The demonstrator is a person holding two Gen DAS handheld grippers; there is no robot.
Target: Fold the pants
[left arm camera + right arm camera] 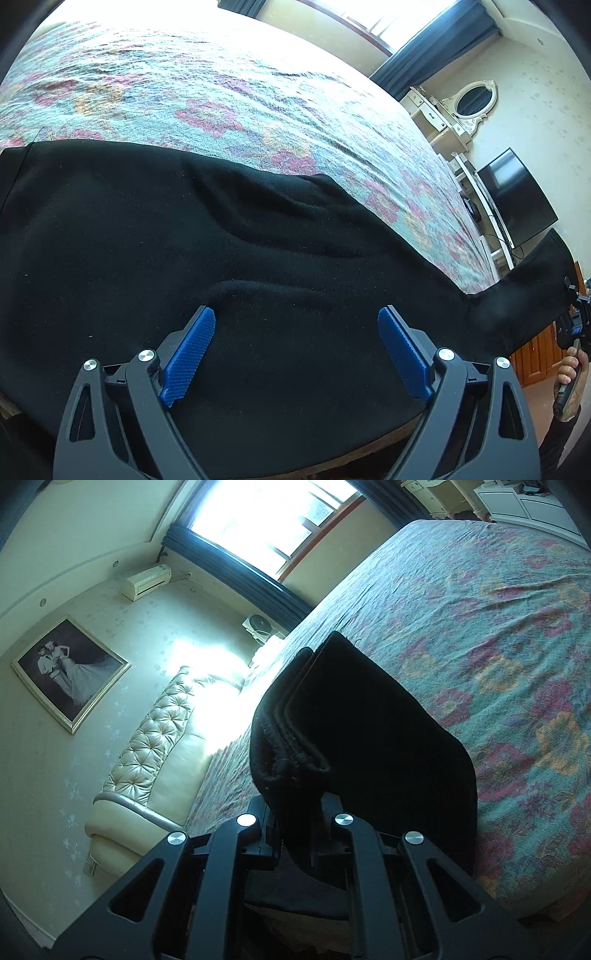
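Note:
Black pants [207,251] lie stretched across the near side of a bed with a floral cover [229,96]. My left gripper [295,332] is open, its blue pads [190,354] spread just above the wide upper part of the pants, holding nothing. The leg end [532,295] rises off the bed at the far right, held up by my right gripper [578,317]. In the right wrist view my right gripper [299,808] is shut on the stacked leg hems of the pants [354,716], which hang over the bed cover [498,635].
A cream tufted headboard [155,746], a framed photo [70,672] and a window with dark curtains [258,520] are beyond the bed. A TV [521,199] and a cream dresser with an oval mirror [469,103] stand past the bed's foot.

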